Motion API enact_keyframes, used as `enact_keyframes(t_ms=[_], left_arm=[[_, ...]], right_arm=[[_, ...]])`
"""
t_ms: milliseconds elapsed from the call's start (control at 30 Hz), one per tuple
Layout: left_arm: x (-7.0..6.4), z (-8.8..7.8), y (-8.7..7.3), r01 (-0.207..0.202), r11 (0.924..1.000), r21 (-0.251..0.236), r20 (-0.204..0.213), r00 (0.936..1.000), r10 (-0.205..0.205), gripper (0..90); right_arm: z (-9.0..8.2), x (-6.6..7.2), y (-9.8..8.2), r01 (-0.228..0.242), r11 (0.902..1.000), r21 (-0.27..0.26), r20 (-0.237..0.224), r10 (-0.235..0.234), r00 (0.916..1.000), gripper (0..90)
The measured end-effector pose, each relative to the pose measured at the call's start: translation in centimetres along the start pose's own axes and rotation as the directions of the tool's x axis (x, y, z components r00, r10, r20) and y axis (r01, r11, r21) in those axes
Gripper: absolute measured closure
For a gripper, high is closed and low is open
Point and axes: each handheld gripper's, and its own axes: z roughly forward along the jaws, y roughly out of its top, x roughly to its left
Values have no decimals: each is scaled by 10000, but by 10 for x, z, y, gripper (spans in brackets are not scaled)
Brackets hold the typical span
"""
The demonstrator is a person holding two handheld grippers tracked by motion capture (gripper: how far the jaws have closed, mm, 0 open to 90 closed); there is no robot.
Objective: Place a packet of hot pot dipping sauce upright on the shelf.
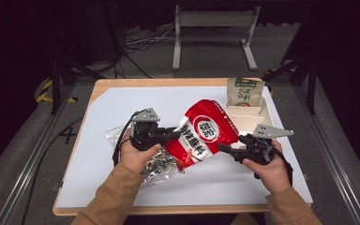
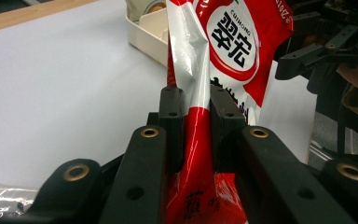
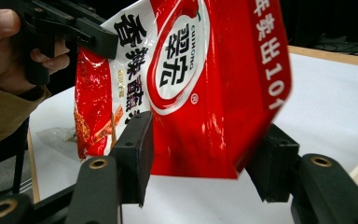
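Red packet (image 1: 205, 132), one; three bags total

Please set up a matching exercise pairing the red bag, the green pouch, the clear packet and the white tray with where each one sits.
1. red bag
2. green pouch
3. clear packet
4. white tray

A. flat on the table under the left hand
B. standing at the tray's far end
C. pinched in the left hand-held gripper
D. on the table's right side

Pairs: 1-C, 2-B, 3-A, 4-D

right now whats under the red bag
Under the lifted red bag lies bare white table. A clear packet lies beside its lower-left corner, partly hidden by the left hand. The tray behind is partly covered.
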Motion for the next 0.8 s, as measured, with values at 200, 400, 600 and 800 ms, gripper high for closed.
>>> enact_keyframes(t_ms=[200,400,600,800], left_arm=[[0,1,0,-45,9999,-93,62,10000,46,779],[0,0,0,-55,9999,-121,119,9999,57,778],[1,2,-1,34,9999,-160,208,9998,-30,778],[3,3,-2,97,9998,-150,325,9994,-92,777]], right_arm=[[8,-1,1,-224,9997,60,-341,226,9992,524],[11,-1,2,-200,9998,99,-557,206,9982,653],[8,-2,6,4,10000,-72,-677,-9,9977,826],[6,0,9,39,10000,28,-768,-37,9970,884]])
